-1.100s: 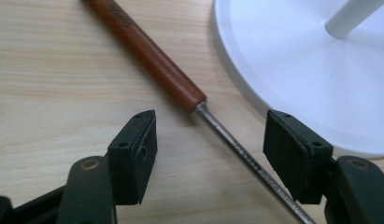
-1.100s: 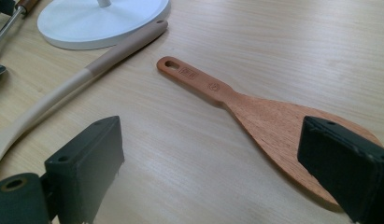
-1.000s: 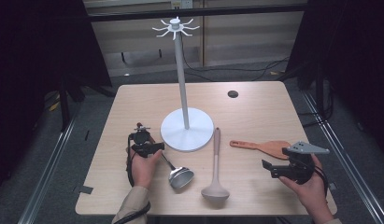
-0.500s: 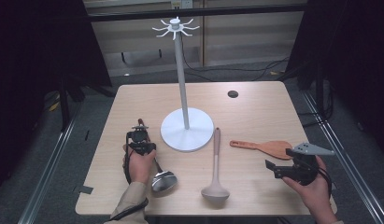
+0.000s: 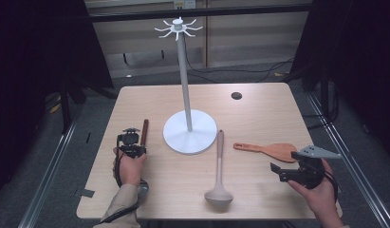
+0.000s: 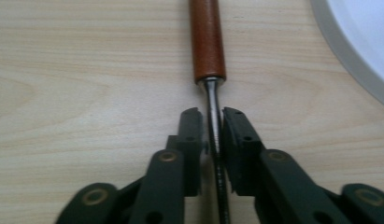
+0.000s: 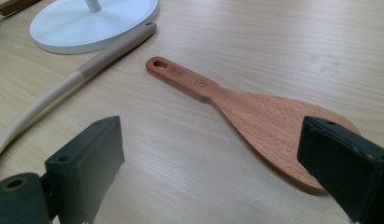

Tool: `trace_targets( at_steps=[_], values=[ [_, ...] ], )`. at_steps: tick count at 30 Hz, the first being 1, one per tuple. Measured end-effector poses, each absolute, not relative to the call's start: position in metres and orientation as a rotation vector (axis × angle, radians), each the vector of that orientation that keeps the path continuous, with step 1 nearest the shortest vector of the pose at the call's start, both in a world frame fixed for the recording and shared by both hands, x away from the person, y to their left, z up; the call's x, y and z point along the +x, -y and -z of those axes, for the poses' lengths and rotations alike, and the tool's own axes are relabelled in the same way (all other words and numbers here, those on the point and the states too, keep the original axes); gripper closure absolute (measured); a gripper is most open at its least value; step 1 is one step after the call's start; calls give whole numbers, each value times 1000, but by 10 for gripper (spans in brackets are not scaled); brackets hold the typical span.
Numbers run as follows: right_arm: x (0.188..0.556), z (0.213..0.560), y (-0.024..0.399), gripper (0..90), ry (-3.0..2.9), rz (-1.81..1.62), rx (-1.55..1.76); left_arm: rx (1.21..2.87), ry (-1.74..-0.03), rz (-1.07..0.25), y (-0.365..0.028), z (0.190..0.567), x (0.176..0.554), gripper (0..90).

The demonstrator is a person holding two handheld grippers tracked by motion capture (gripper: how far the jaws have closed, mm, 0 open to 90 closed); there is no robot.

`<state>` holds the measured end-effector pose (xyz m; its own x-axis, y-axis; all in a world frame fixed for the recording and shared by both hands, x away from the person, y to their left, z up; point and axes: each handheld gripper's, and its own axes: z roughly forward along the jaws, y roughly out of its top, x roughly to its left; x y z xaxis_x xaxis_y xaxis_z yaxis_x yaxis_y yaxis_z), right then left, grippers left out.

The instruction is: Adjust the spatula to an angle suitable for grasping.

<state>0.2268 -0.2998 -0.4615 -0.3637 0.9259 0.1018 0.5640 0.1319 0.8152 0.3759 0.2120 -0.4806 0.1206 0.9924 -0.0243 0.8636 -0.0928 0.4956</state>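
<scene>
Steel shaft (image 6: pixel 213 121), round brown wooden handle (image 6: pixel 207 39), jaws clamped

A light wooden table (image 5: pixel 259 109) with rounded corners stands on a grey floor (image 5: pixel 88 118). A small dark round hole (image 5: pixel 236 95) sits near its far edge. Black drapes (image 5: pixel 36 47) hang dark on both sides. Behind the table, pale wall panels (image 5: pixel 135 42) catch the light, with cables (image 5: pixel 240 73) trailing along their foot. Metal rails (image 5: pixel 50 180) run along the floor on either side.

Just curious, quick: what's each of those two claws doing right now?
Left gripper: just closing, clamped on the metal shaft of the wooden-handled utensil.
Right gripper: open, holding nothing.
</scene>
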Motion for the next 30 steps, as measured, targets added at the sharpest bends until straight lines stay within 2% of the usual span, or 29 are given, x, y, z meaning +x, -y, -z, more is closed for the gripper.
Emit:
trace_targets(
  at_steps=[4,14,30],
  values=[
    [227,461,300,63,-1985,-1123,1430,2011,-1816,-444,-213,480,378,724],
    [227,463,300,63,-1991,-1118,1433,1996,-1852,-403,-210,479,385,828],
    [228,463,298,63,-1997,-1117,1425,1924,-1860,-407,-216,471,383,845]
  ],
)
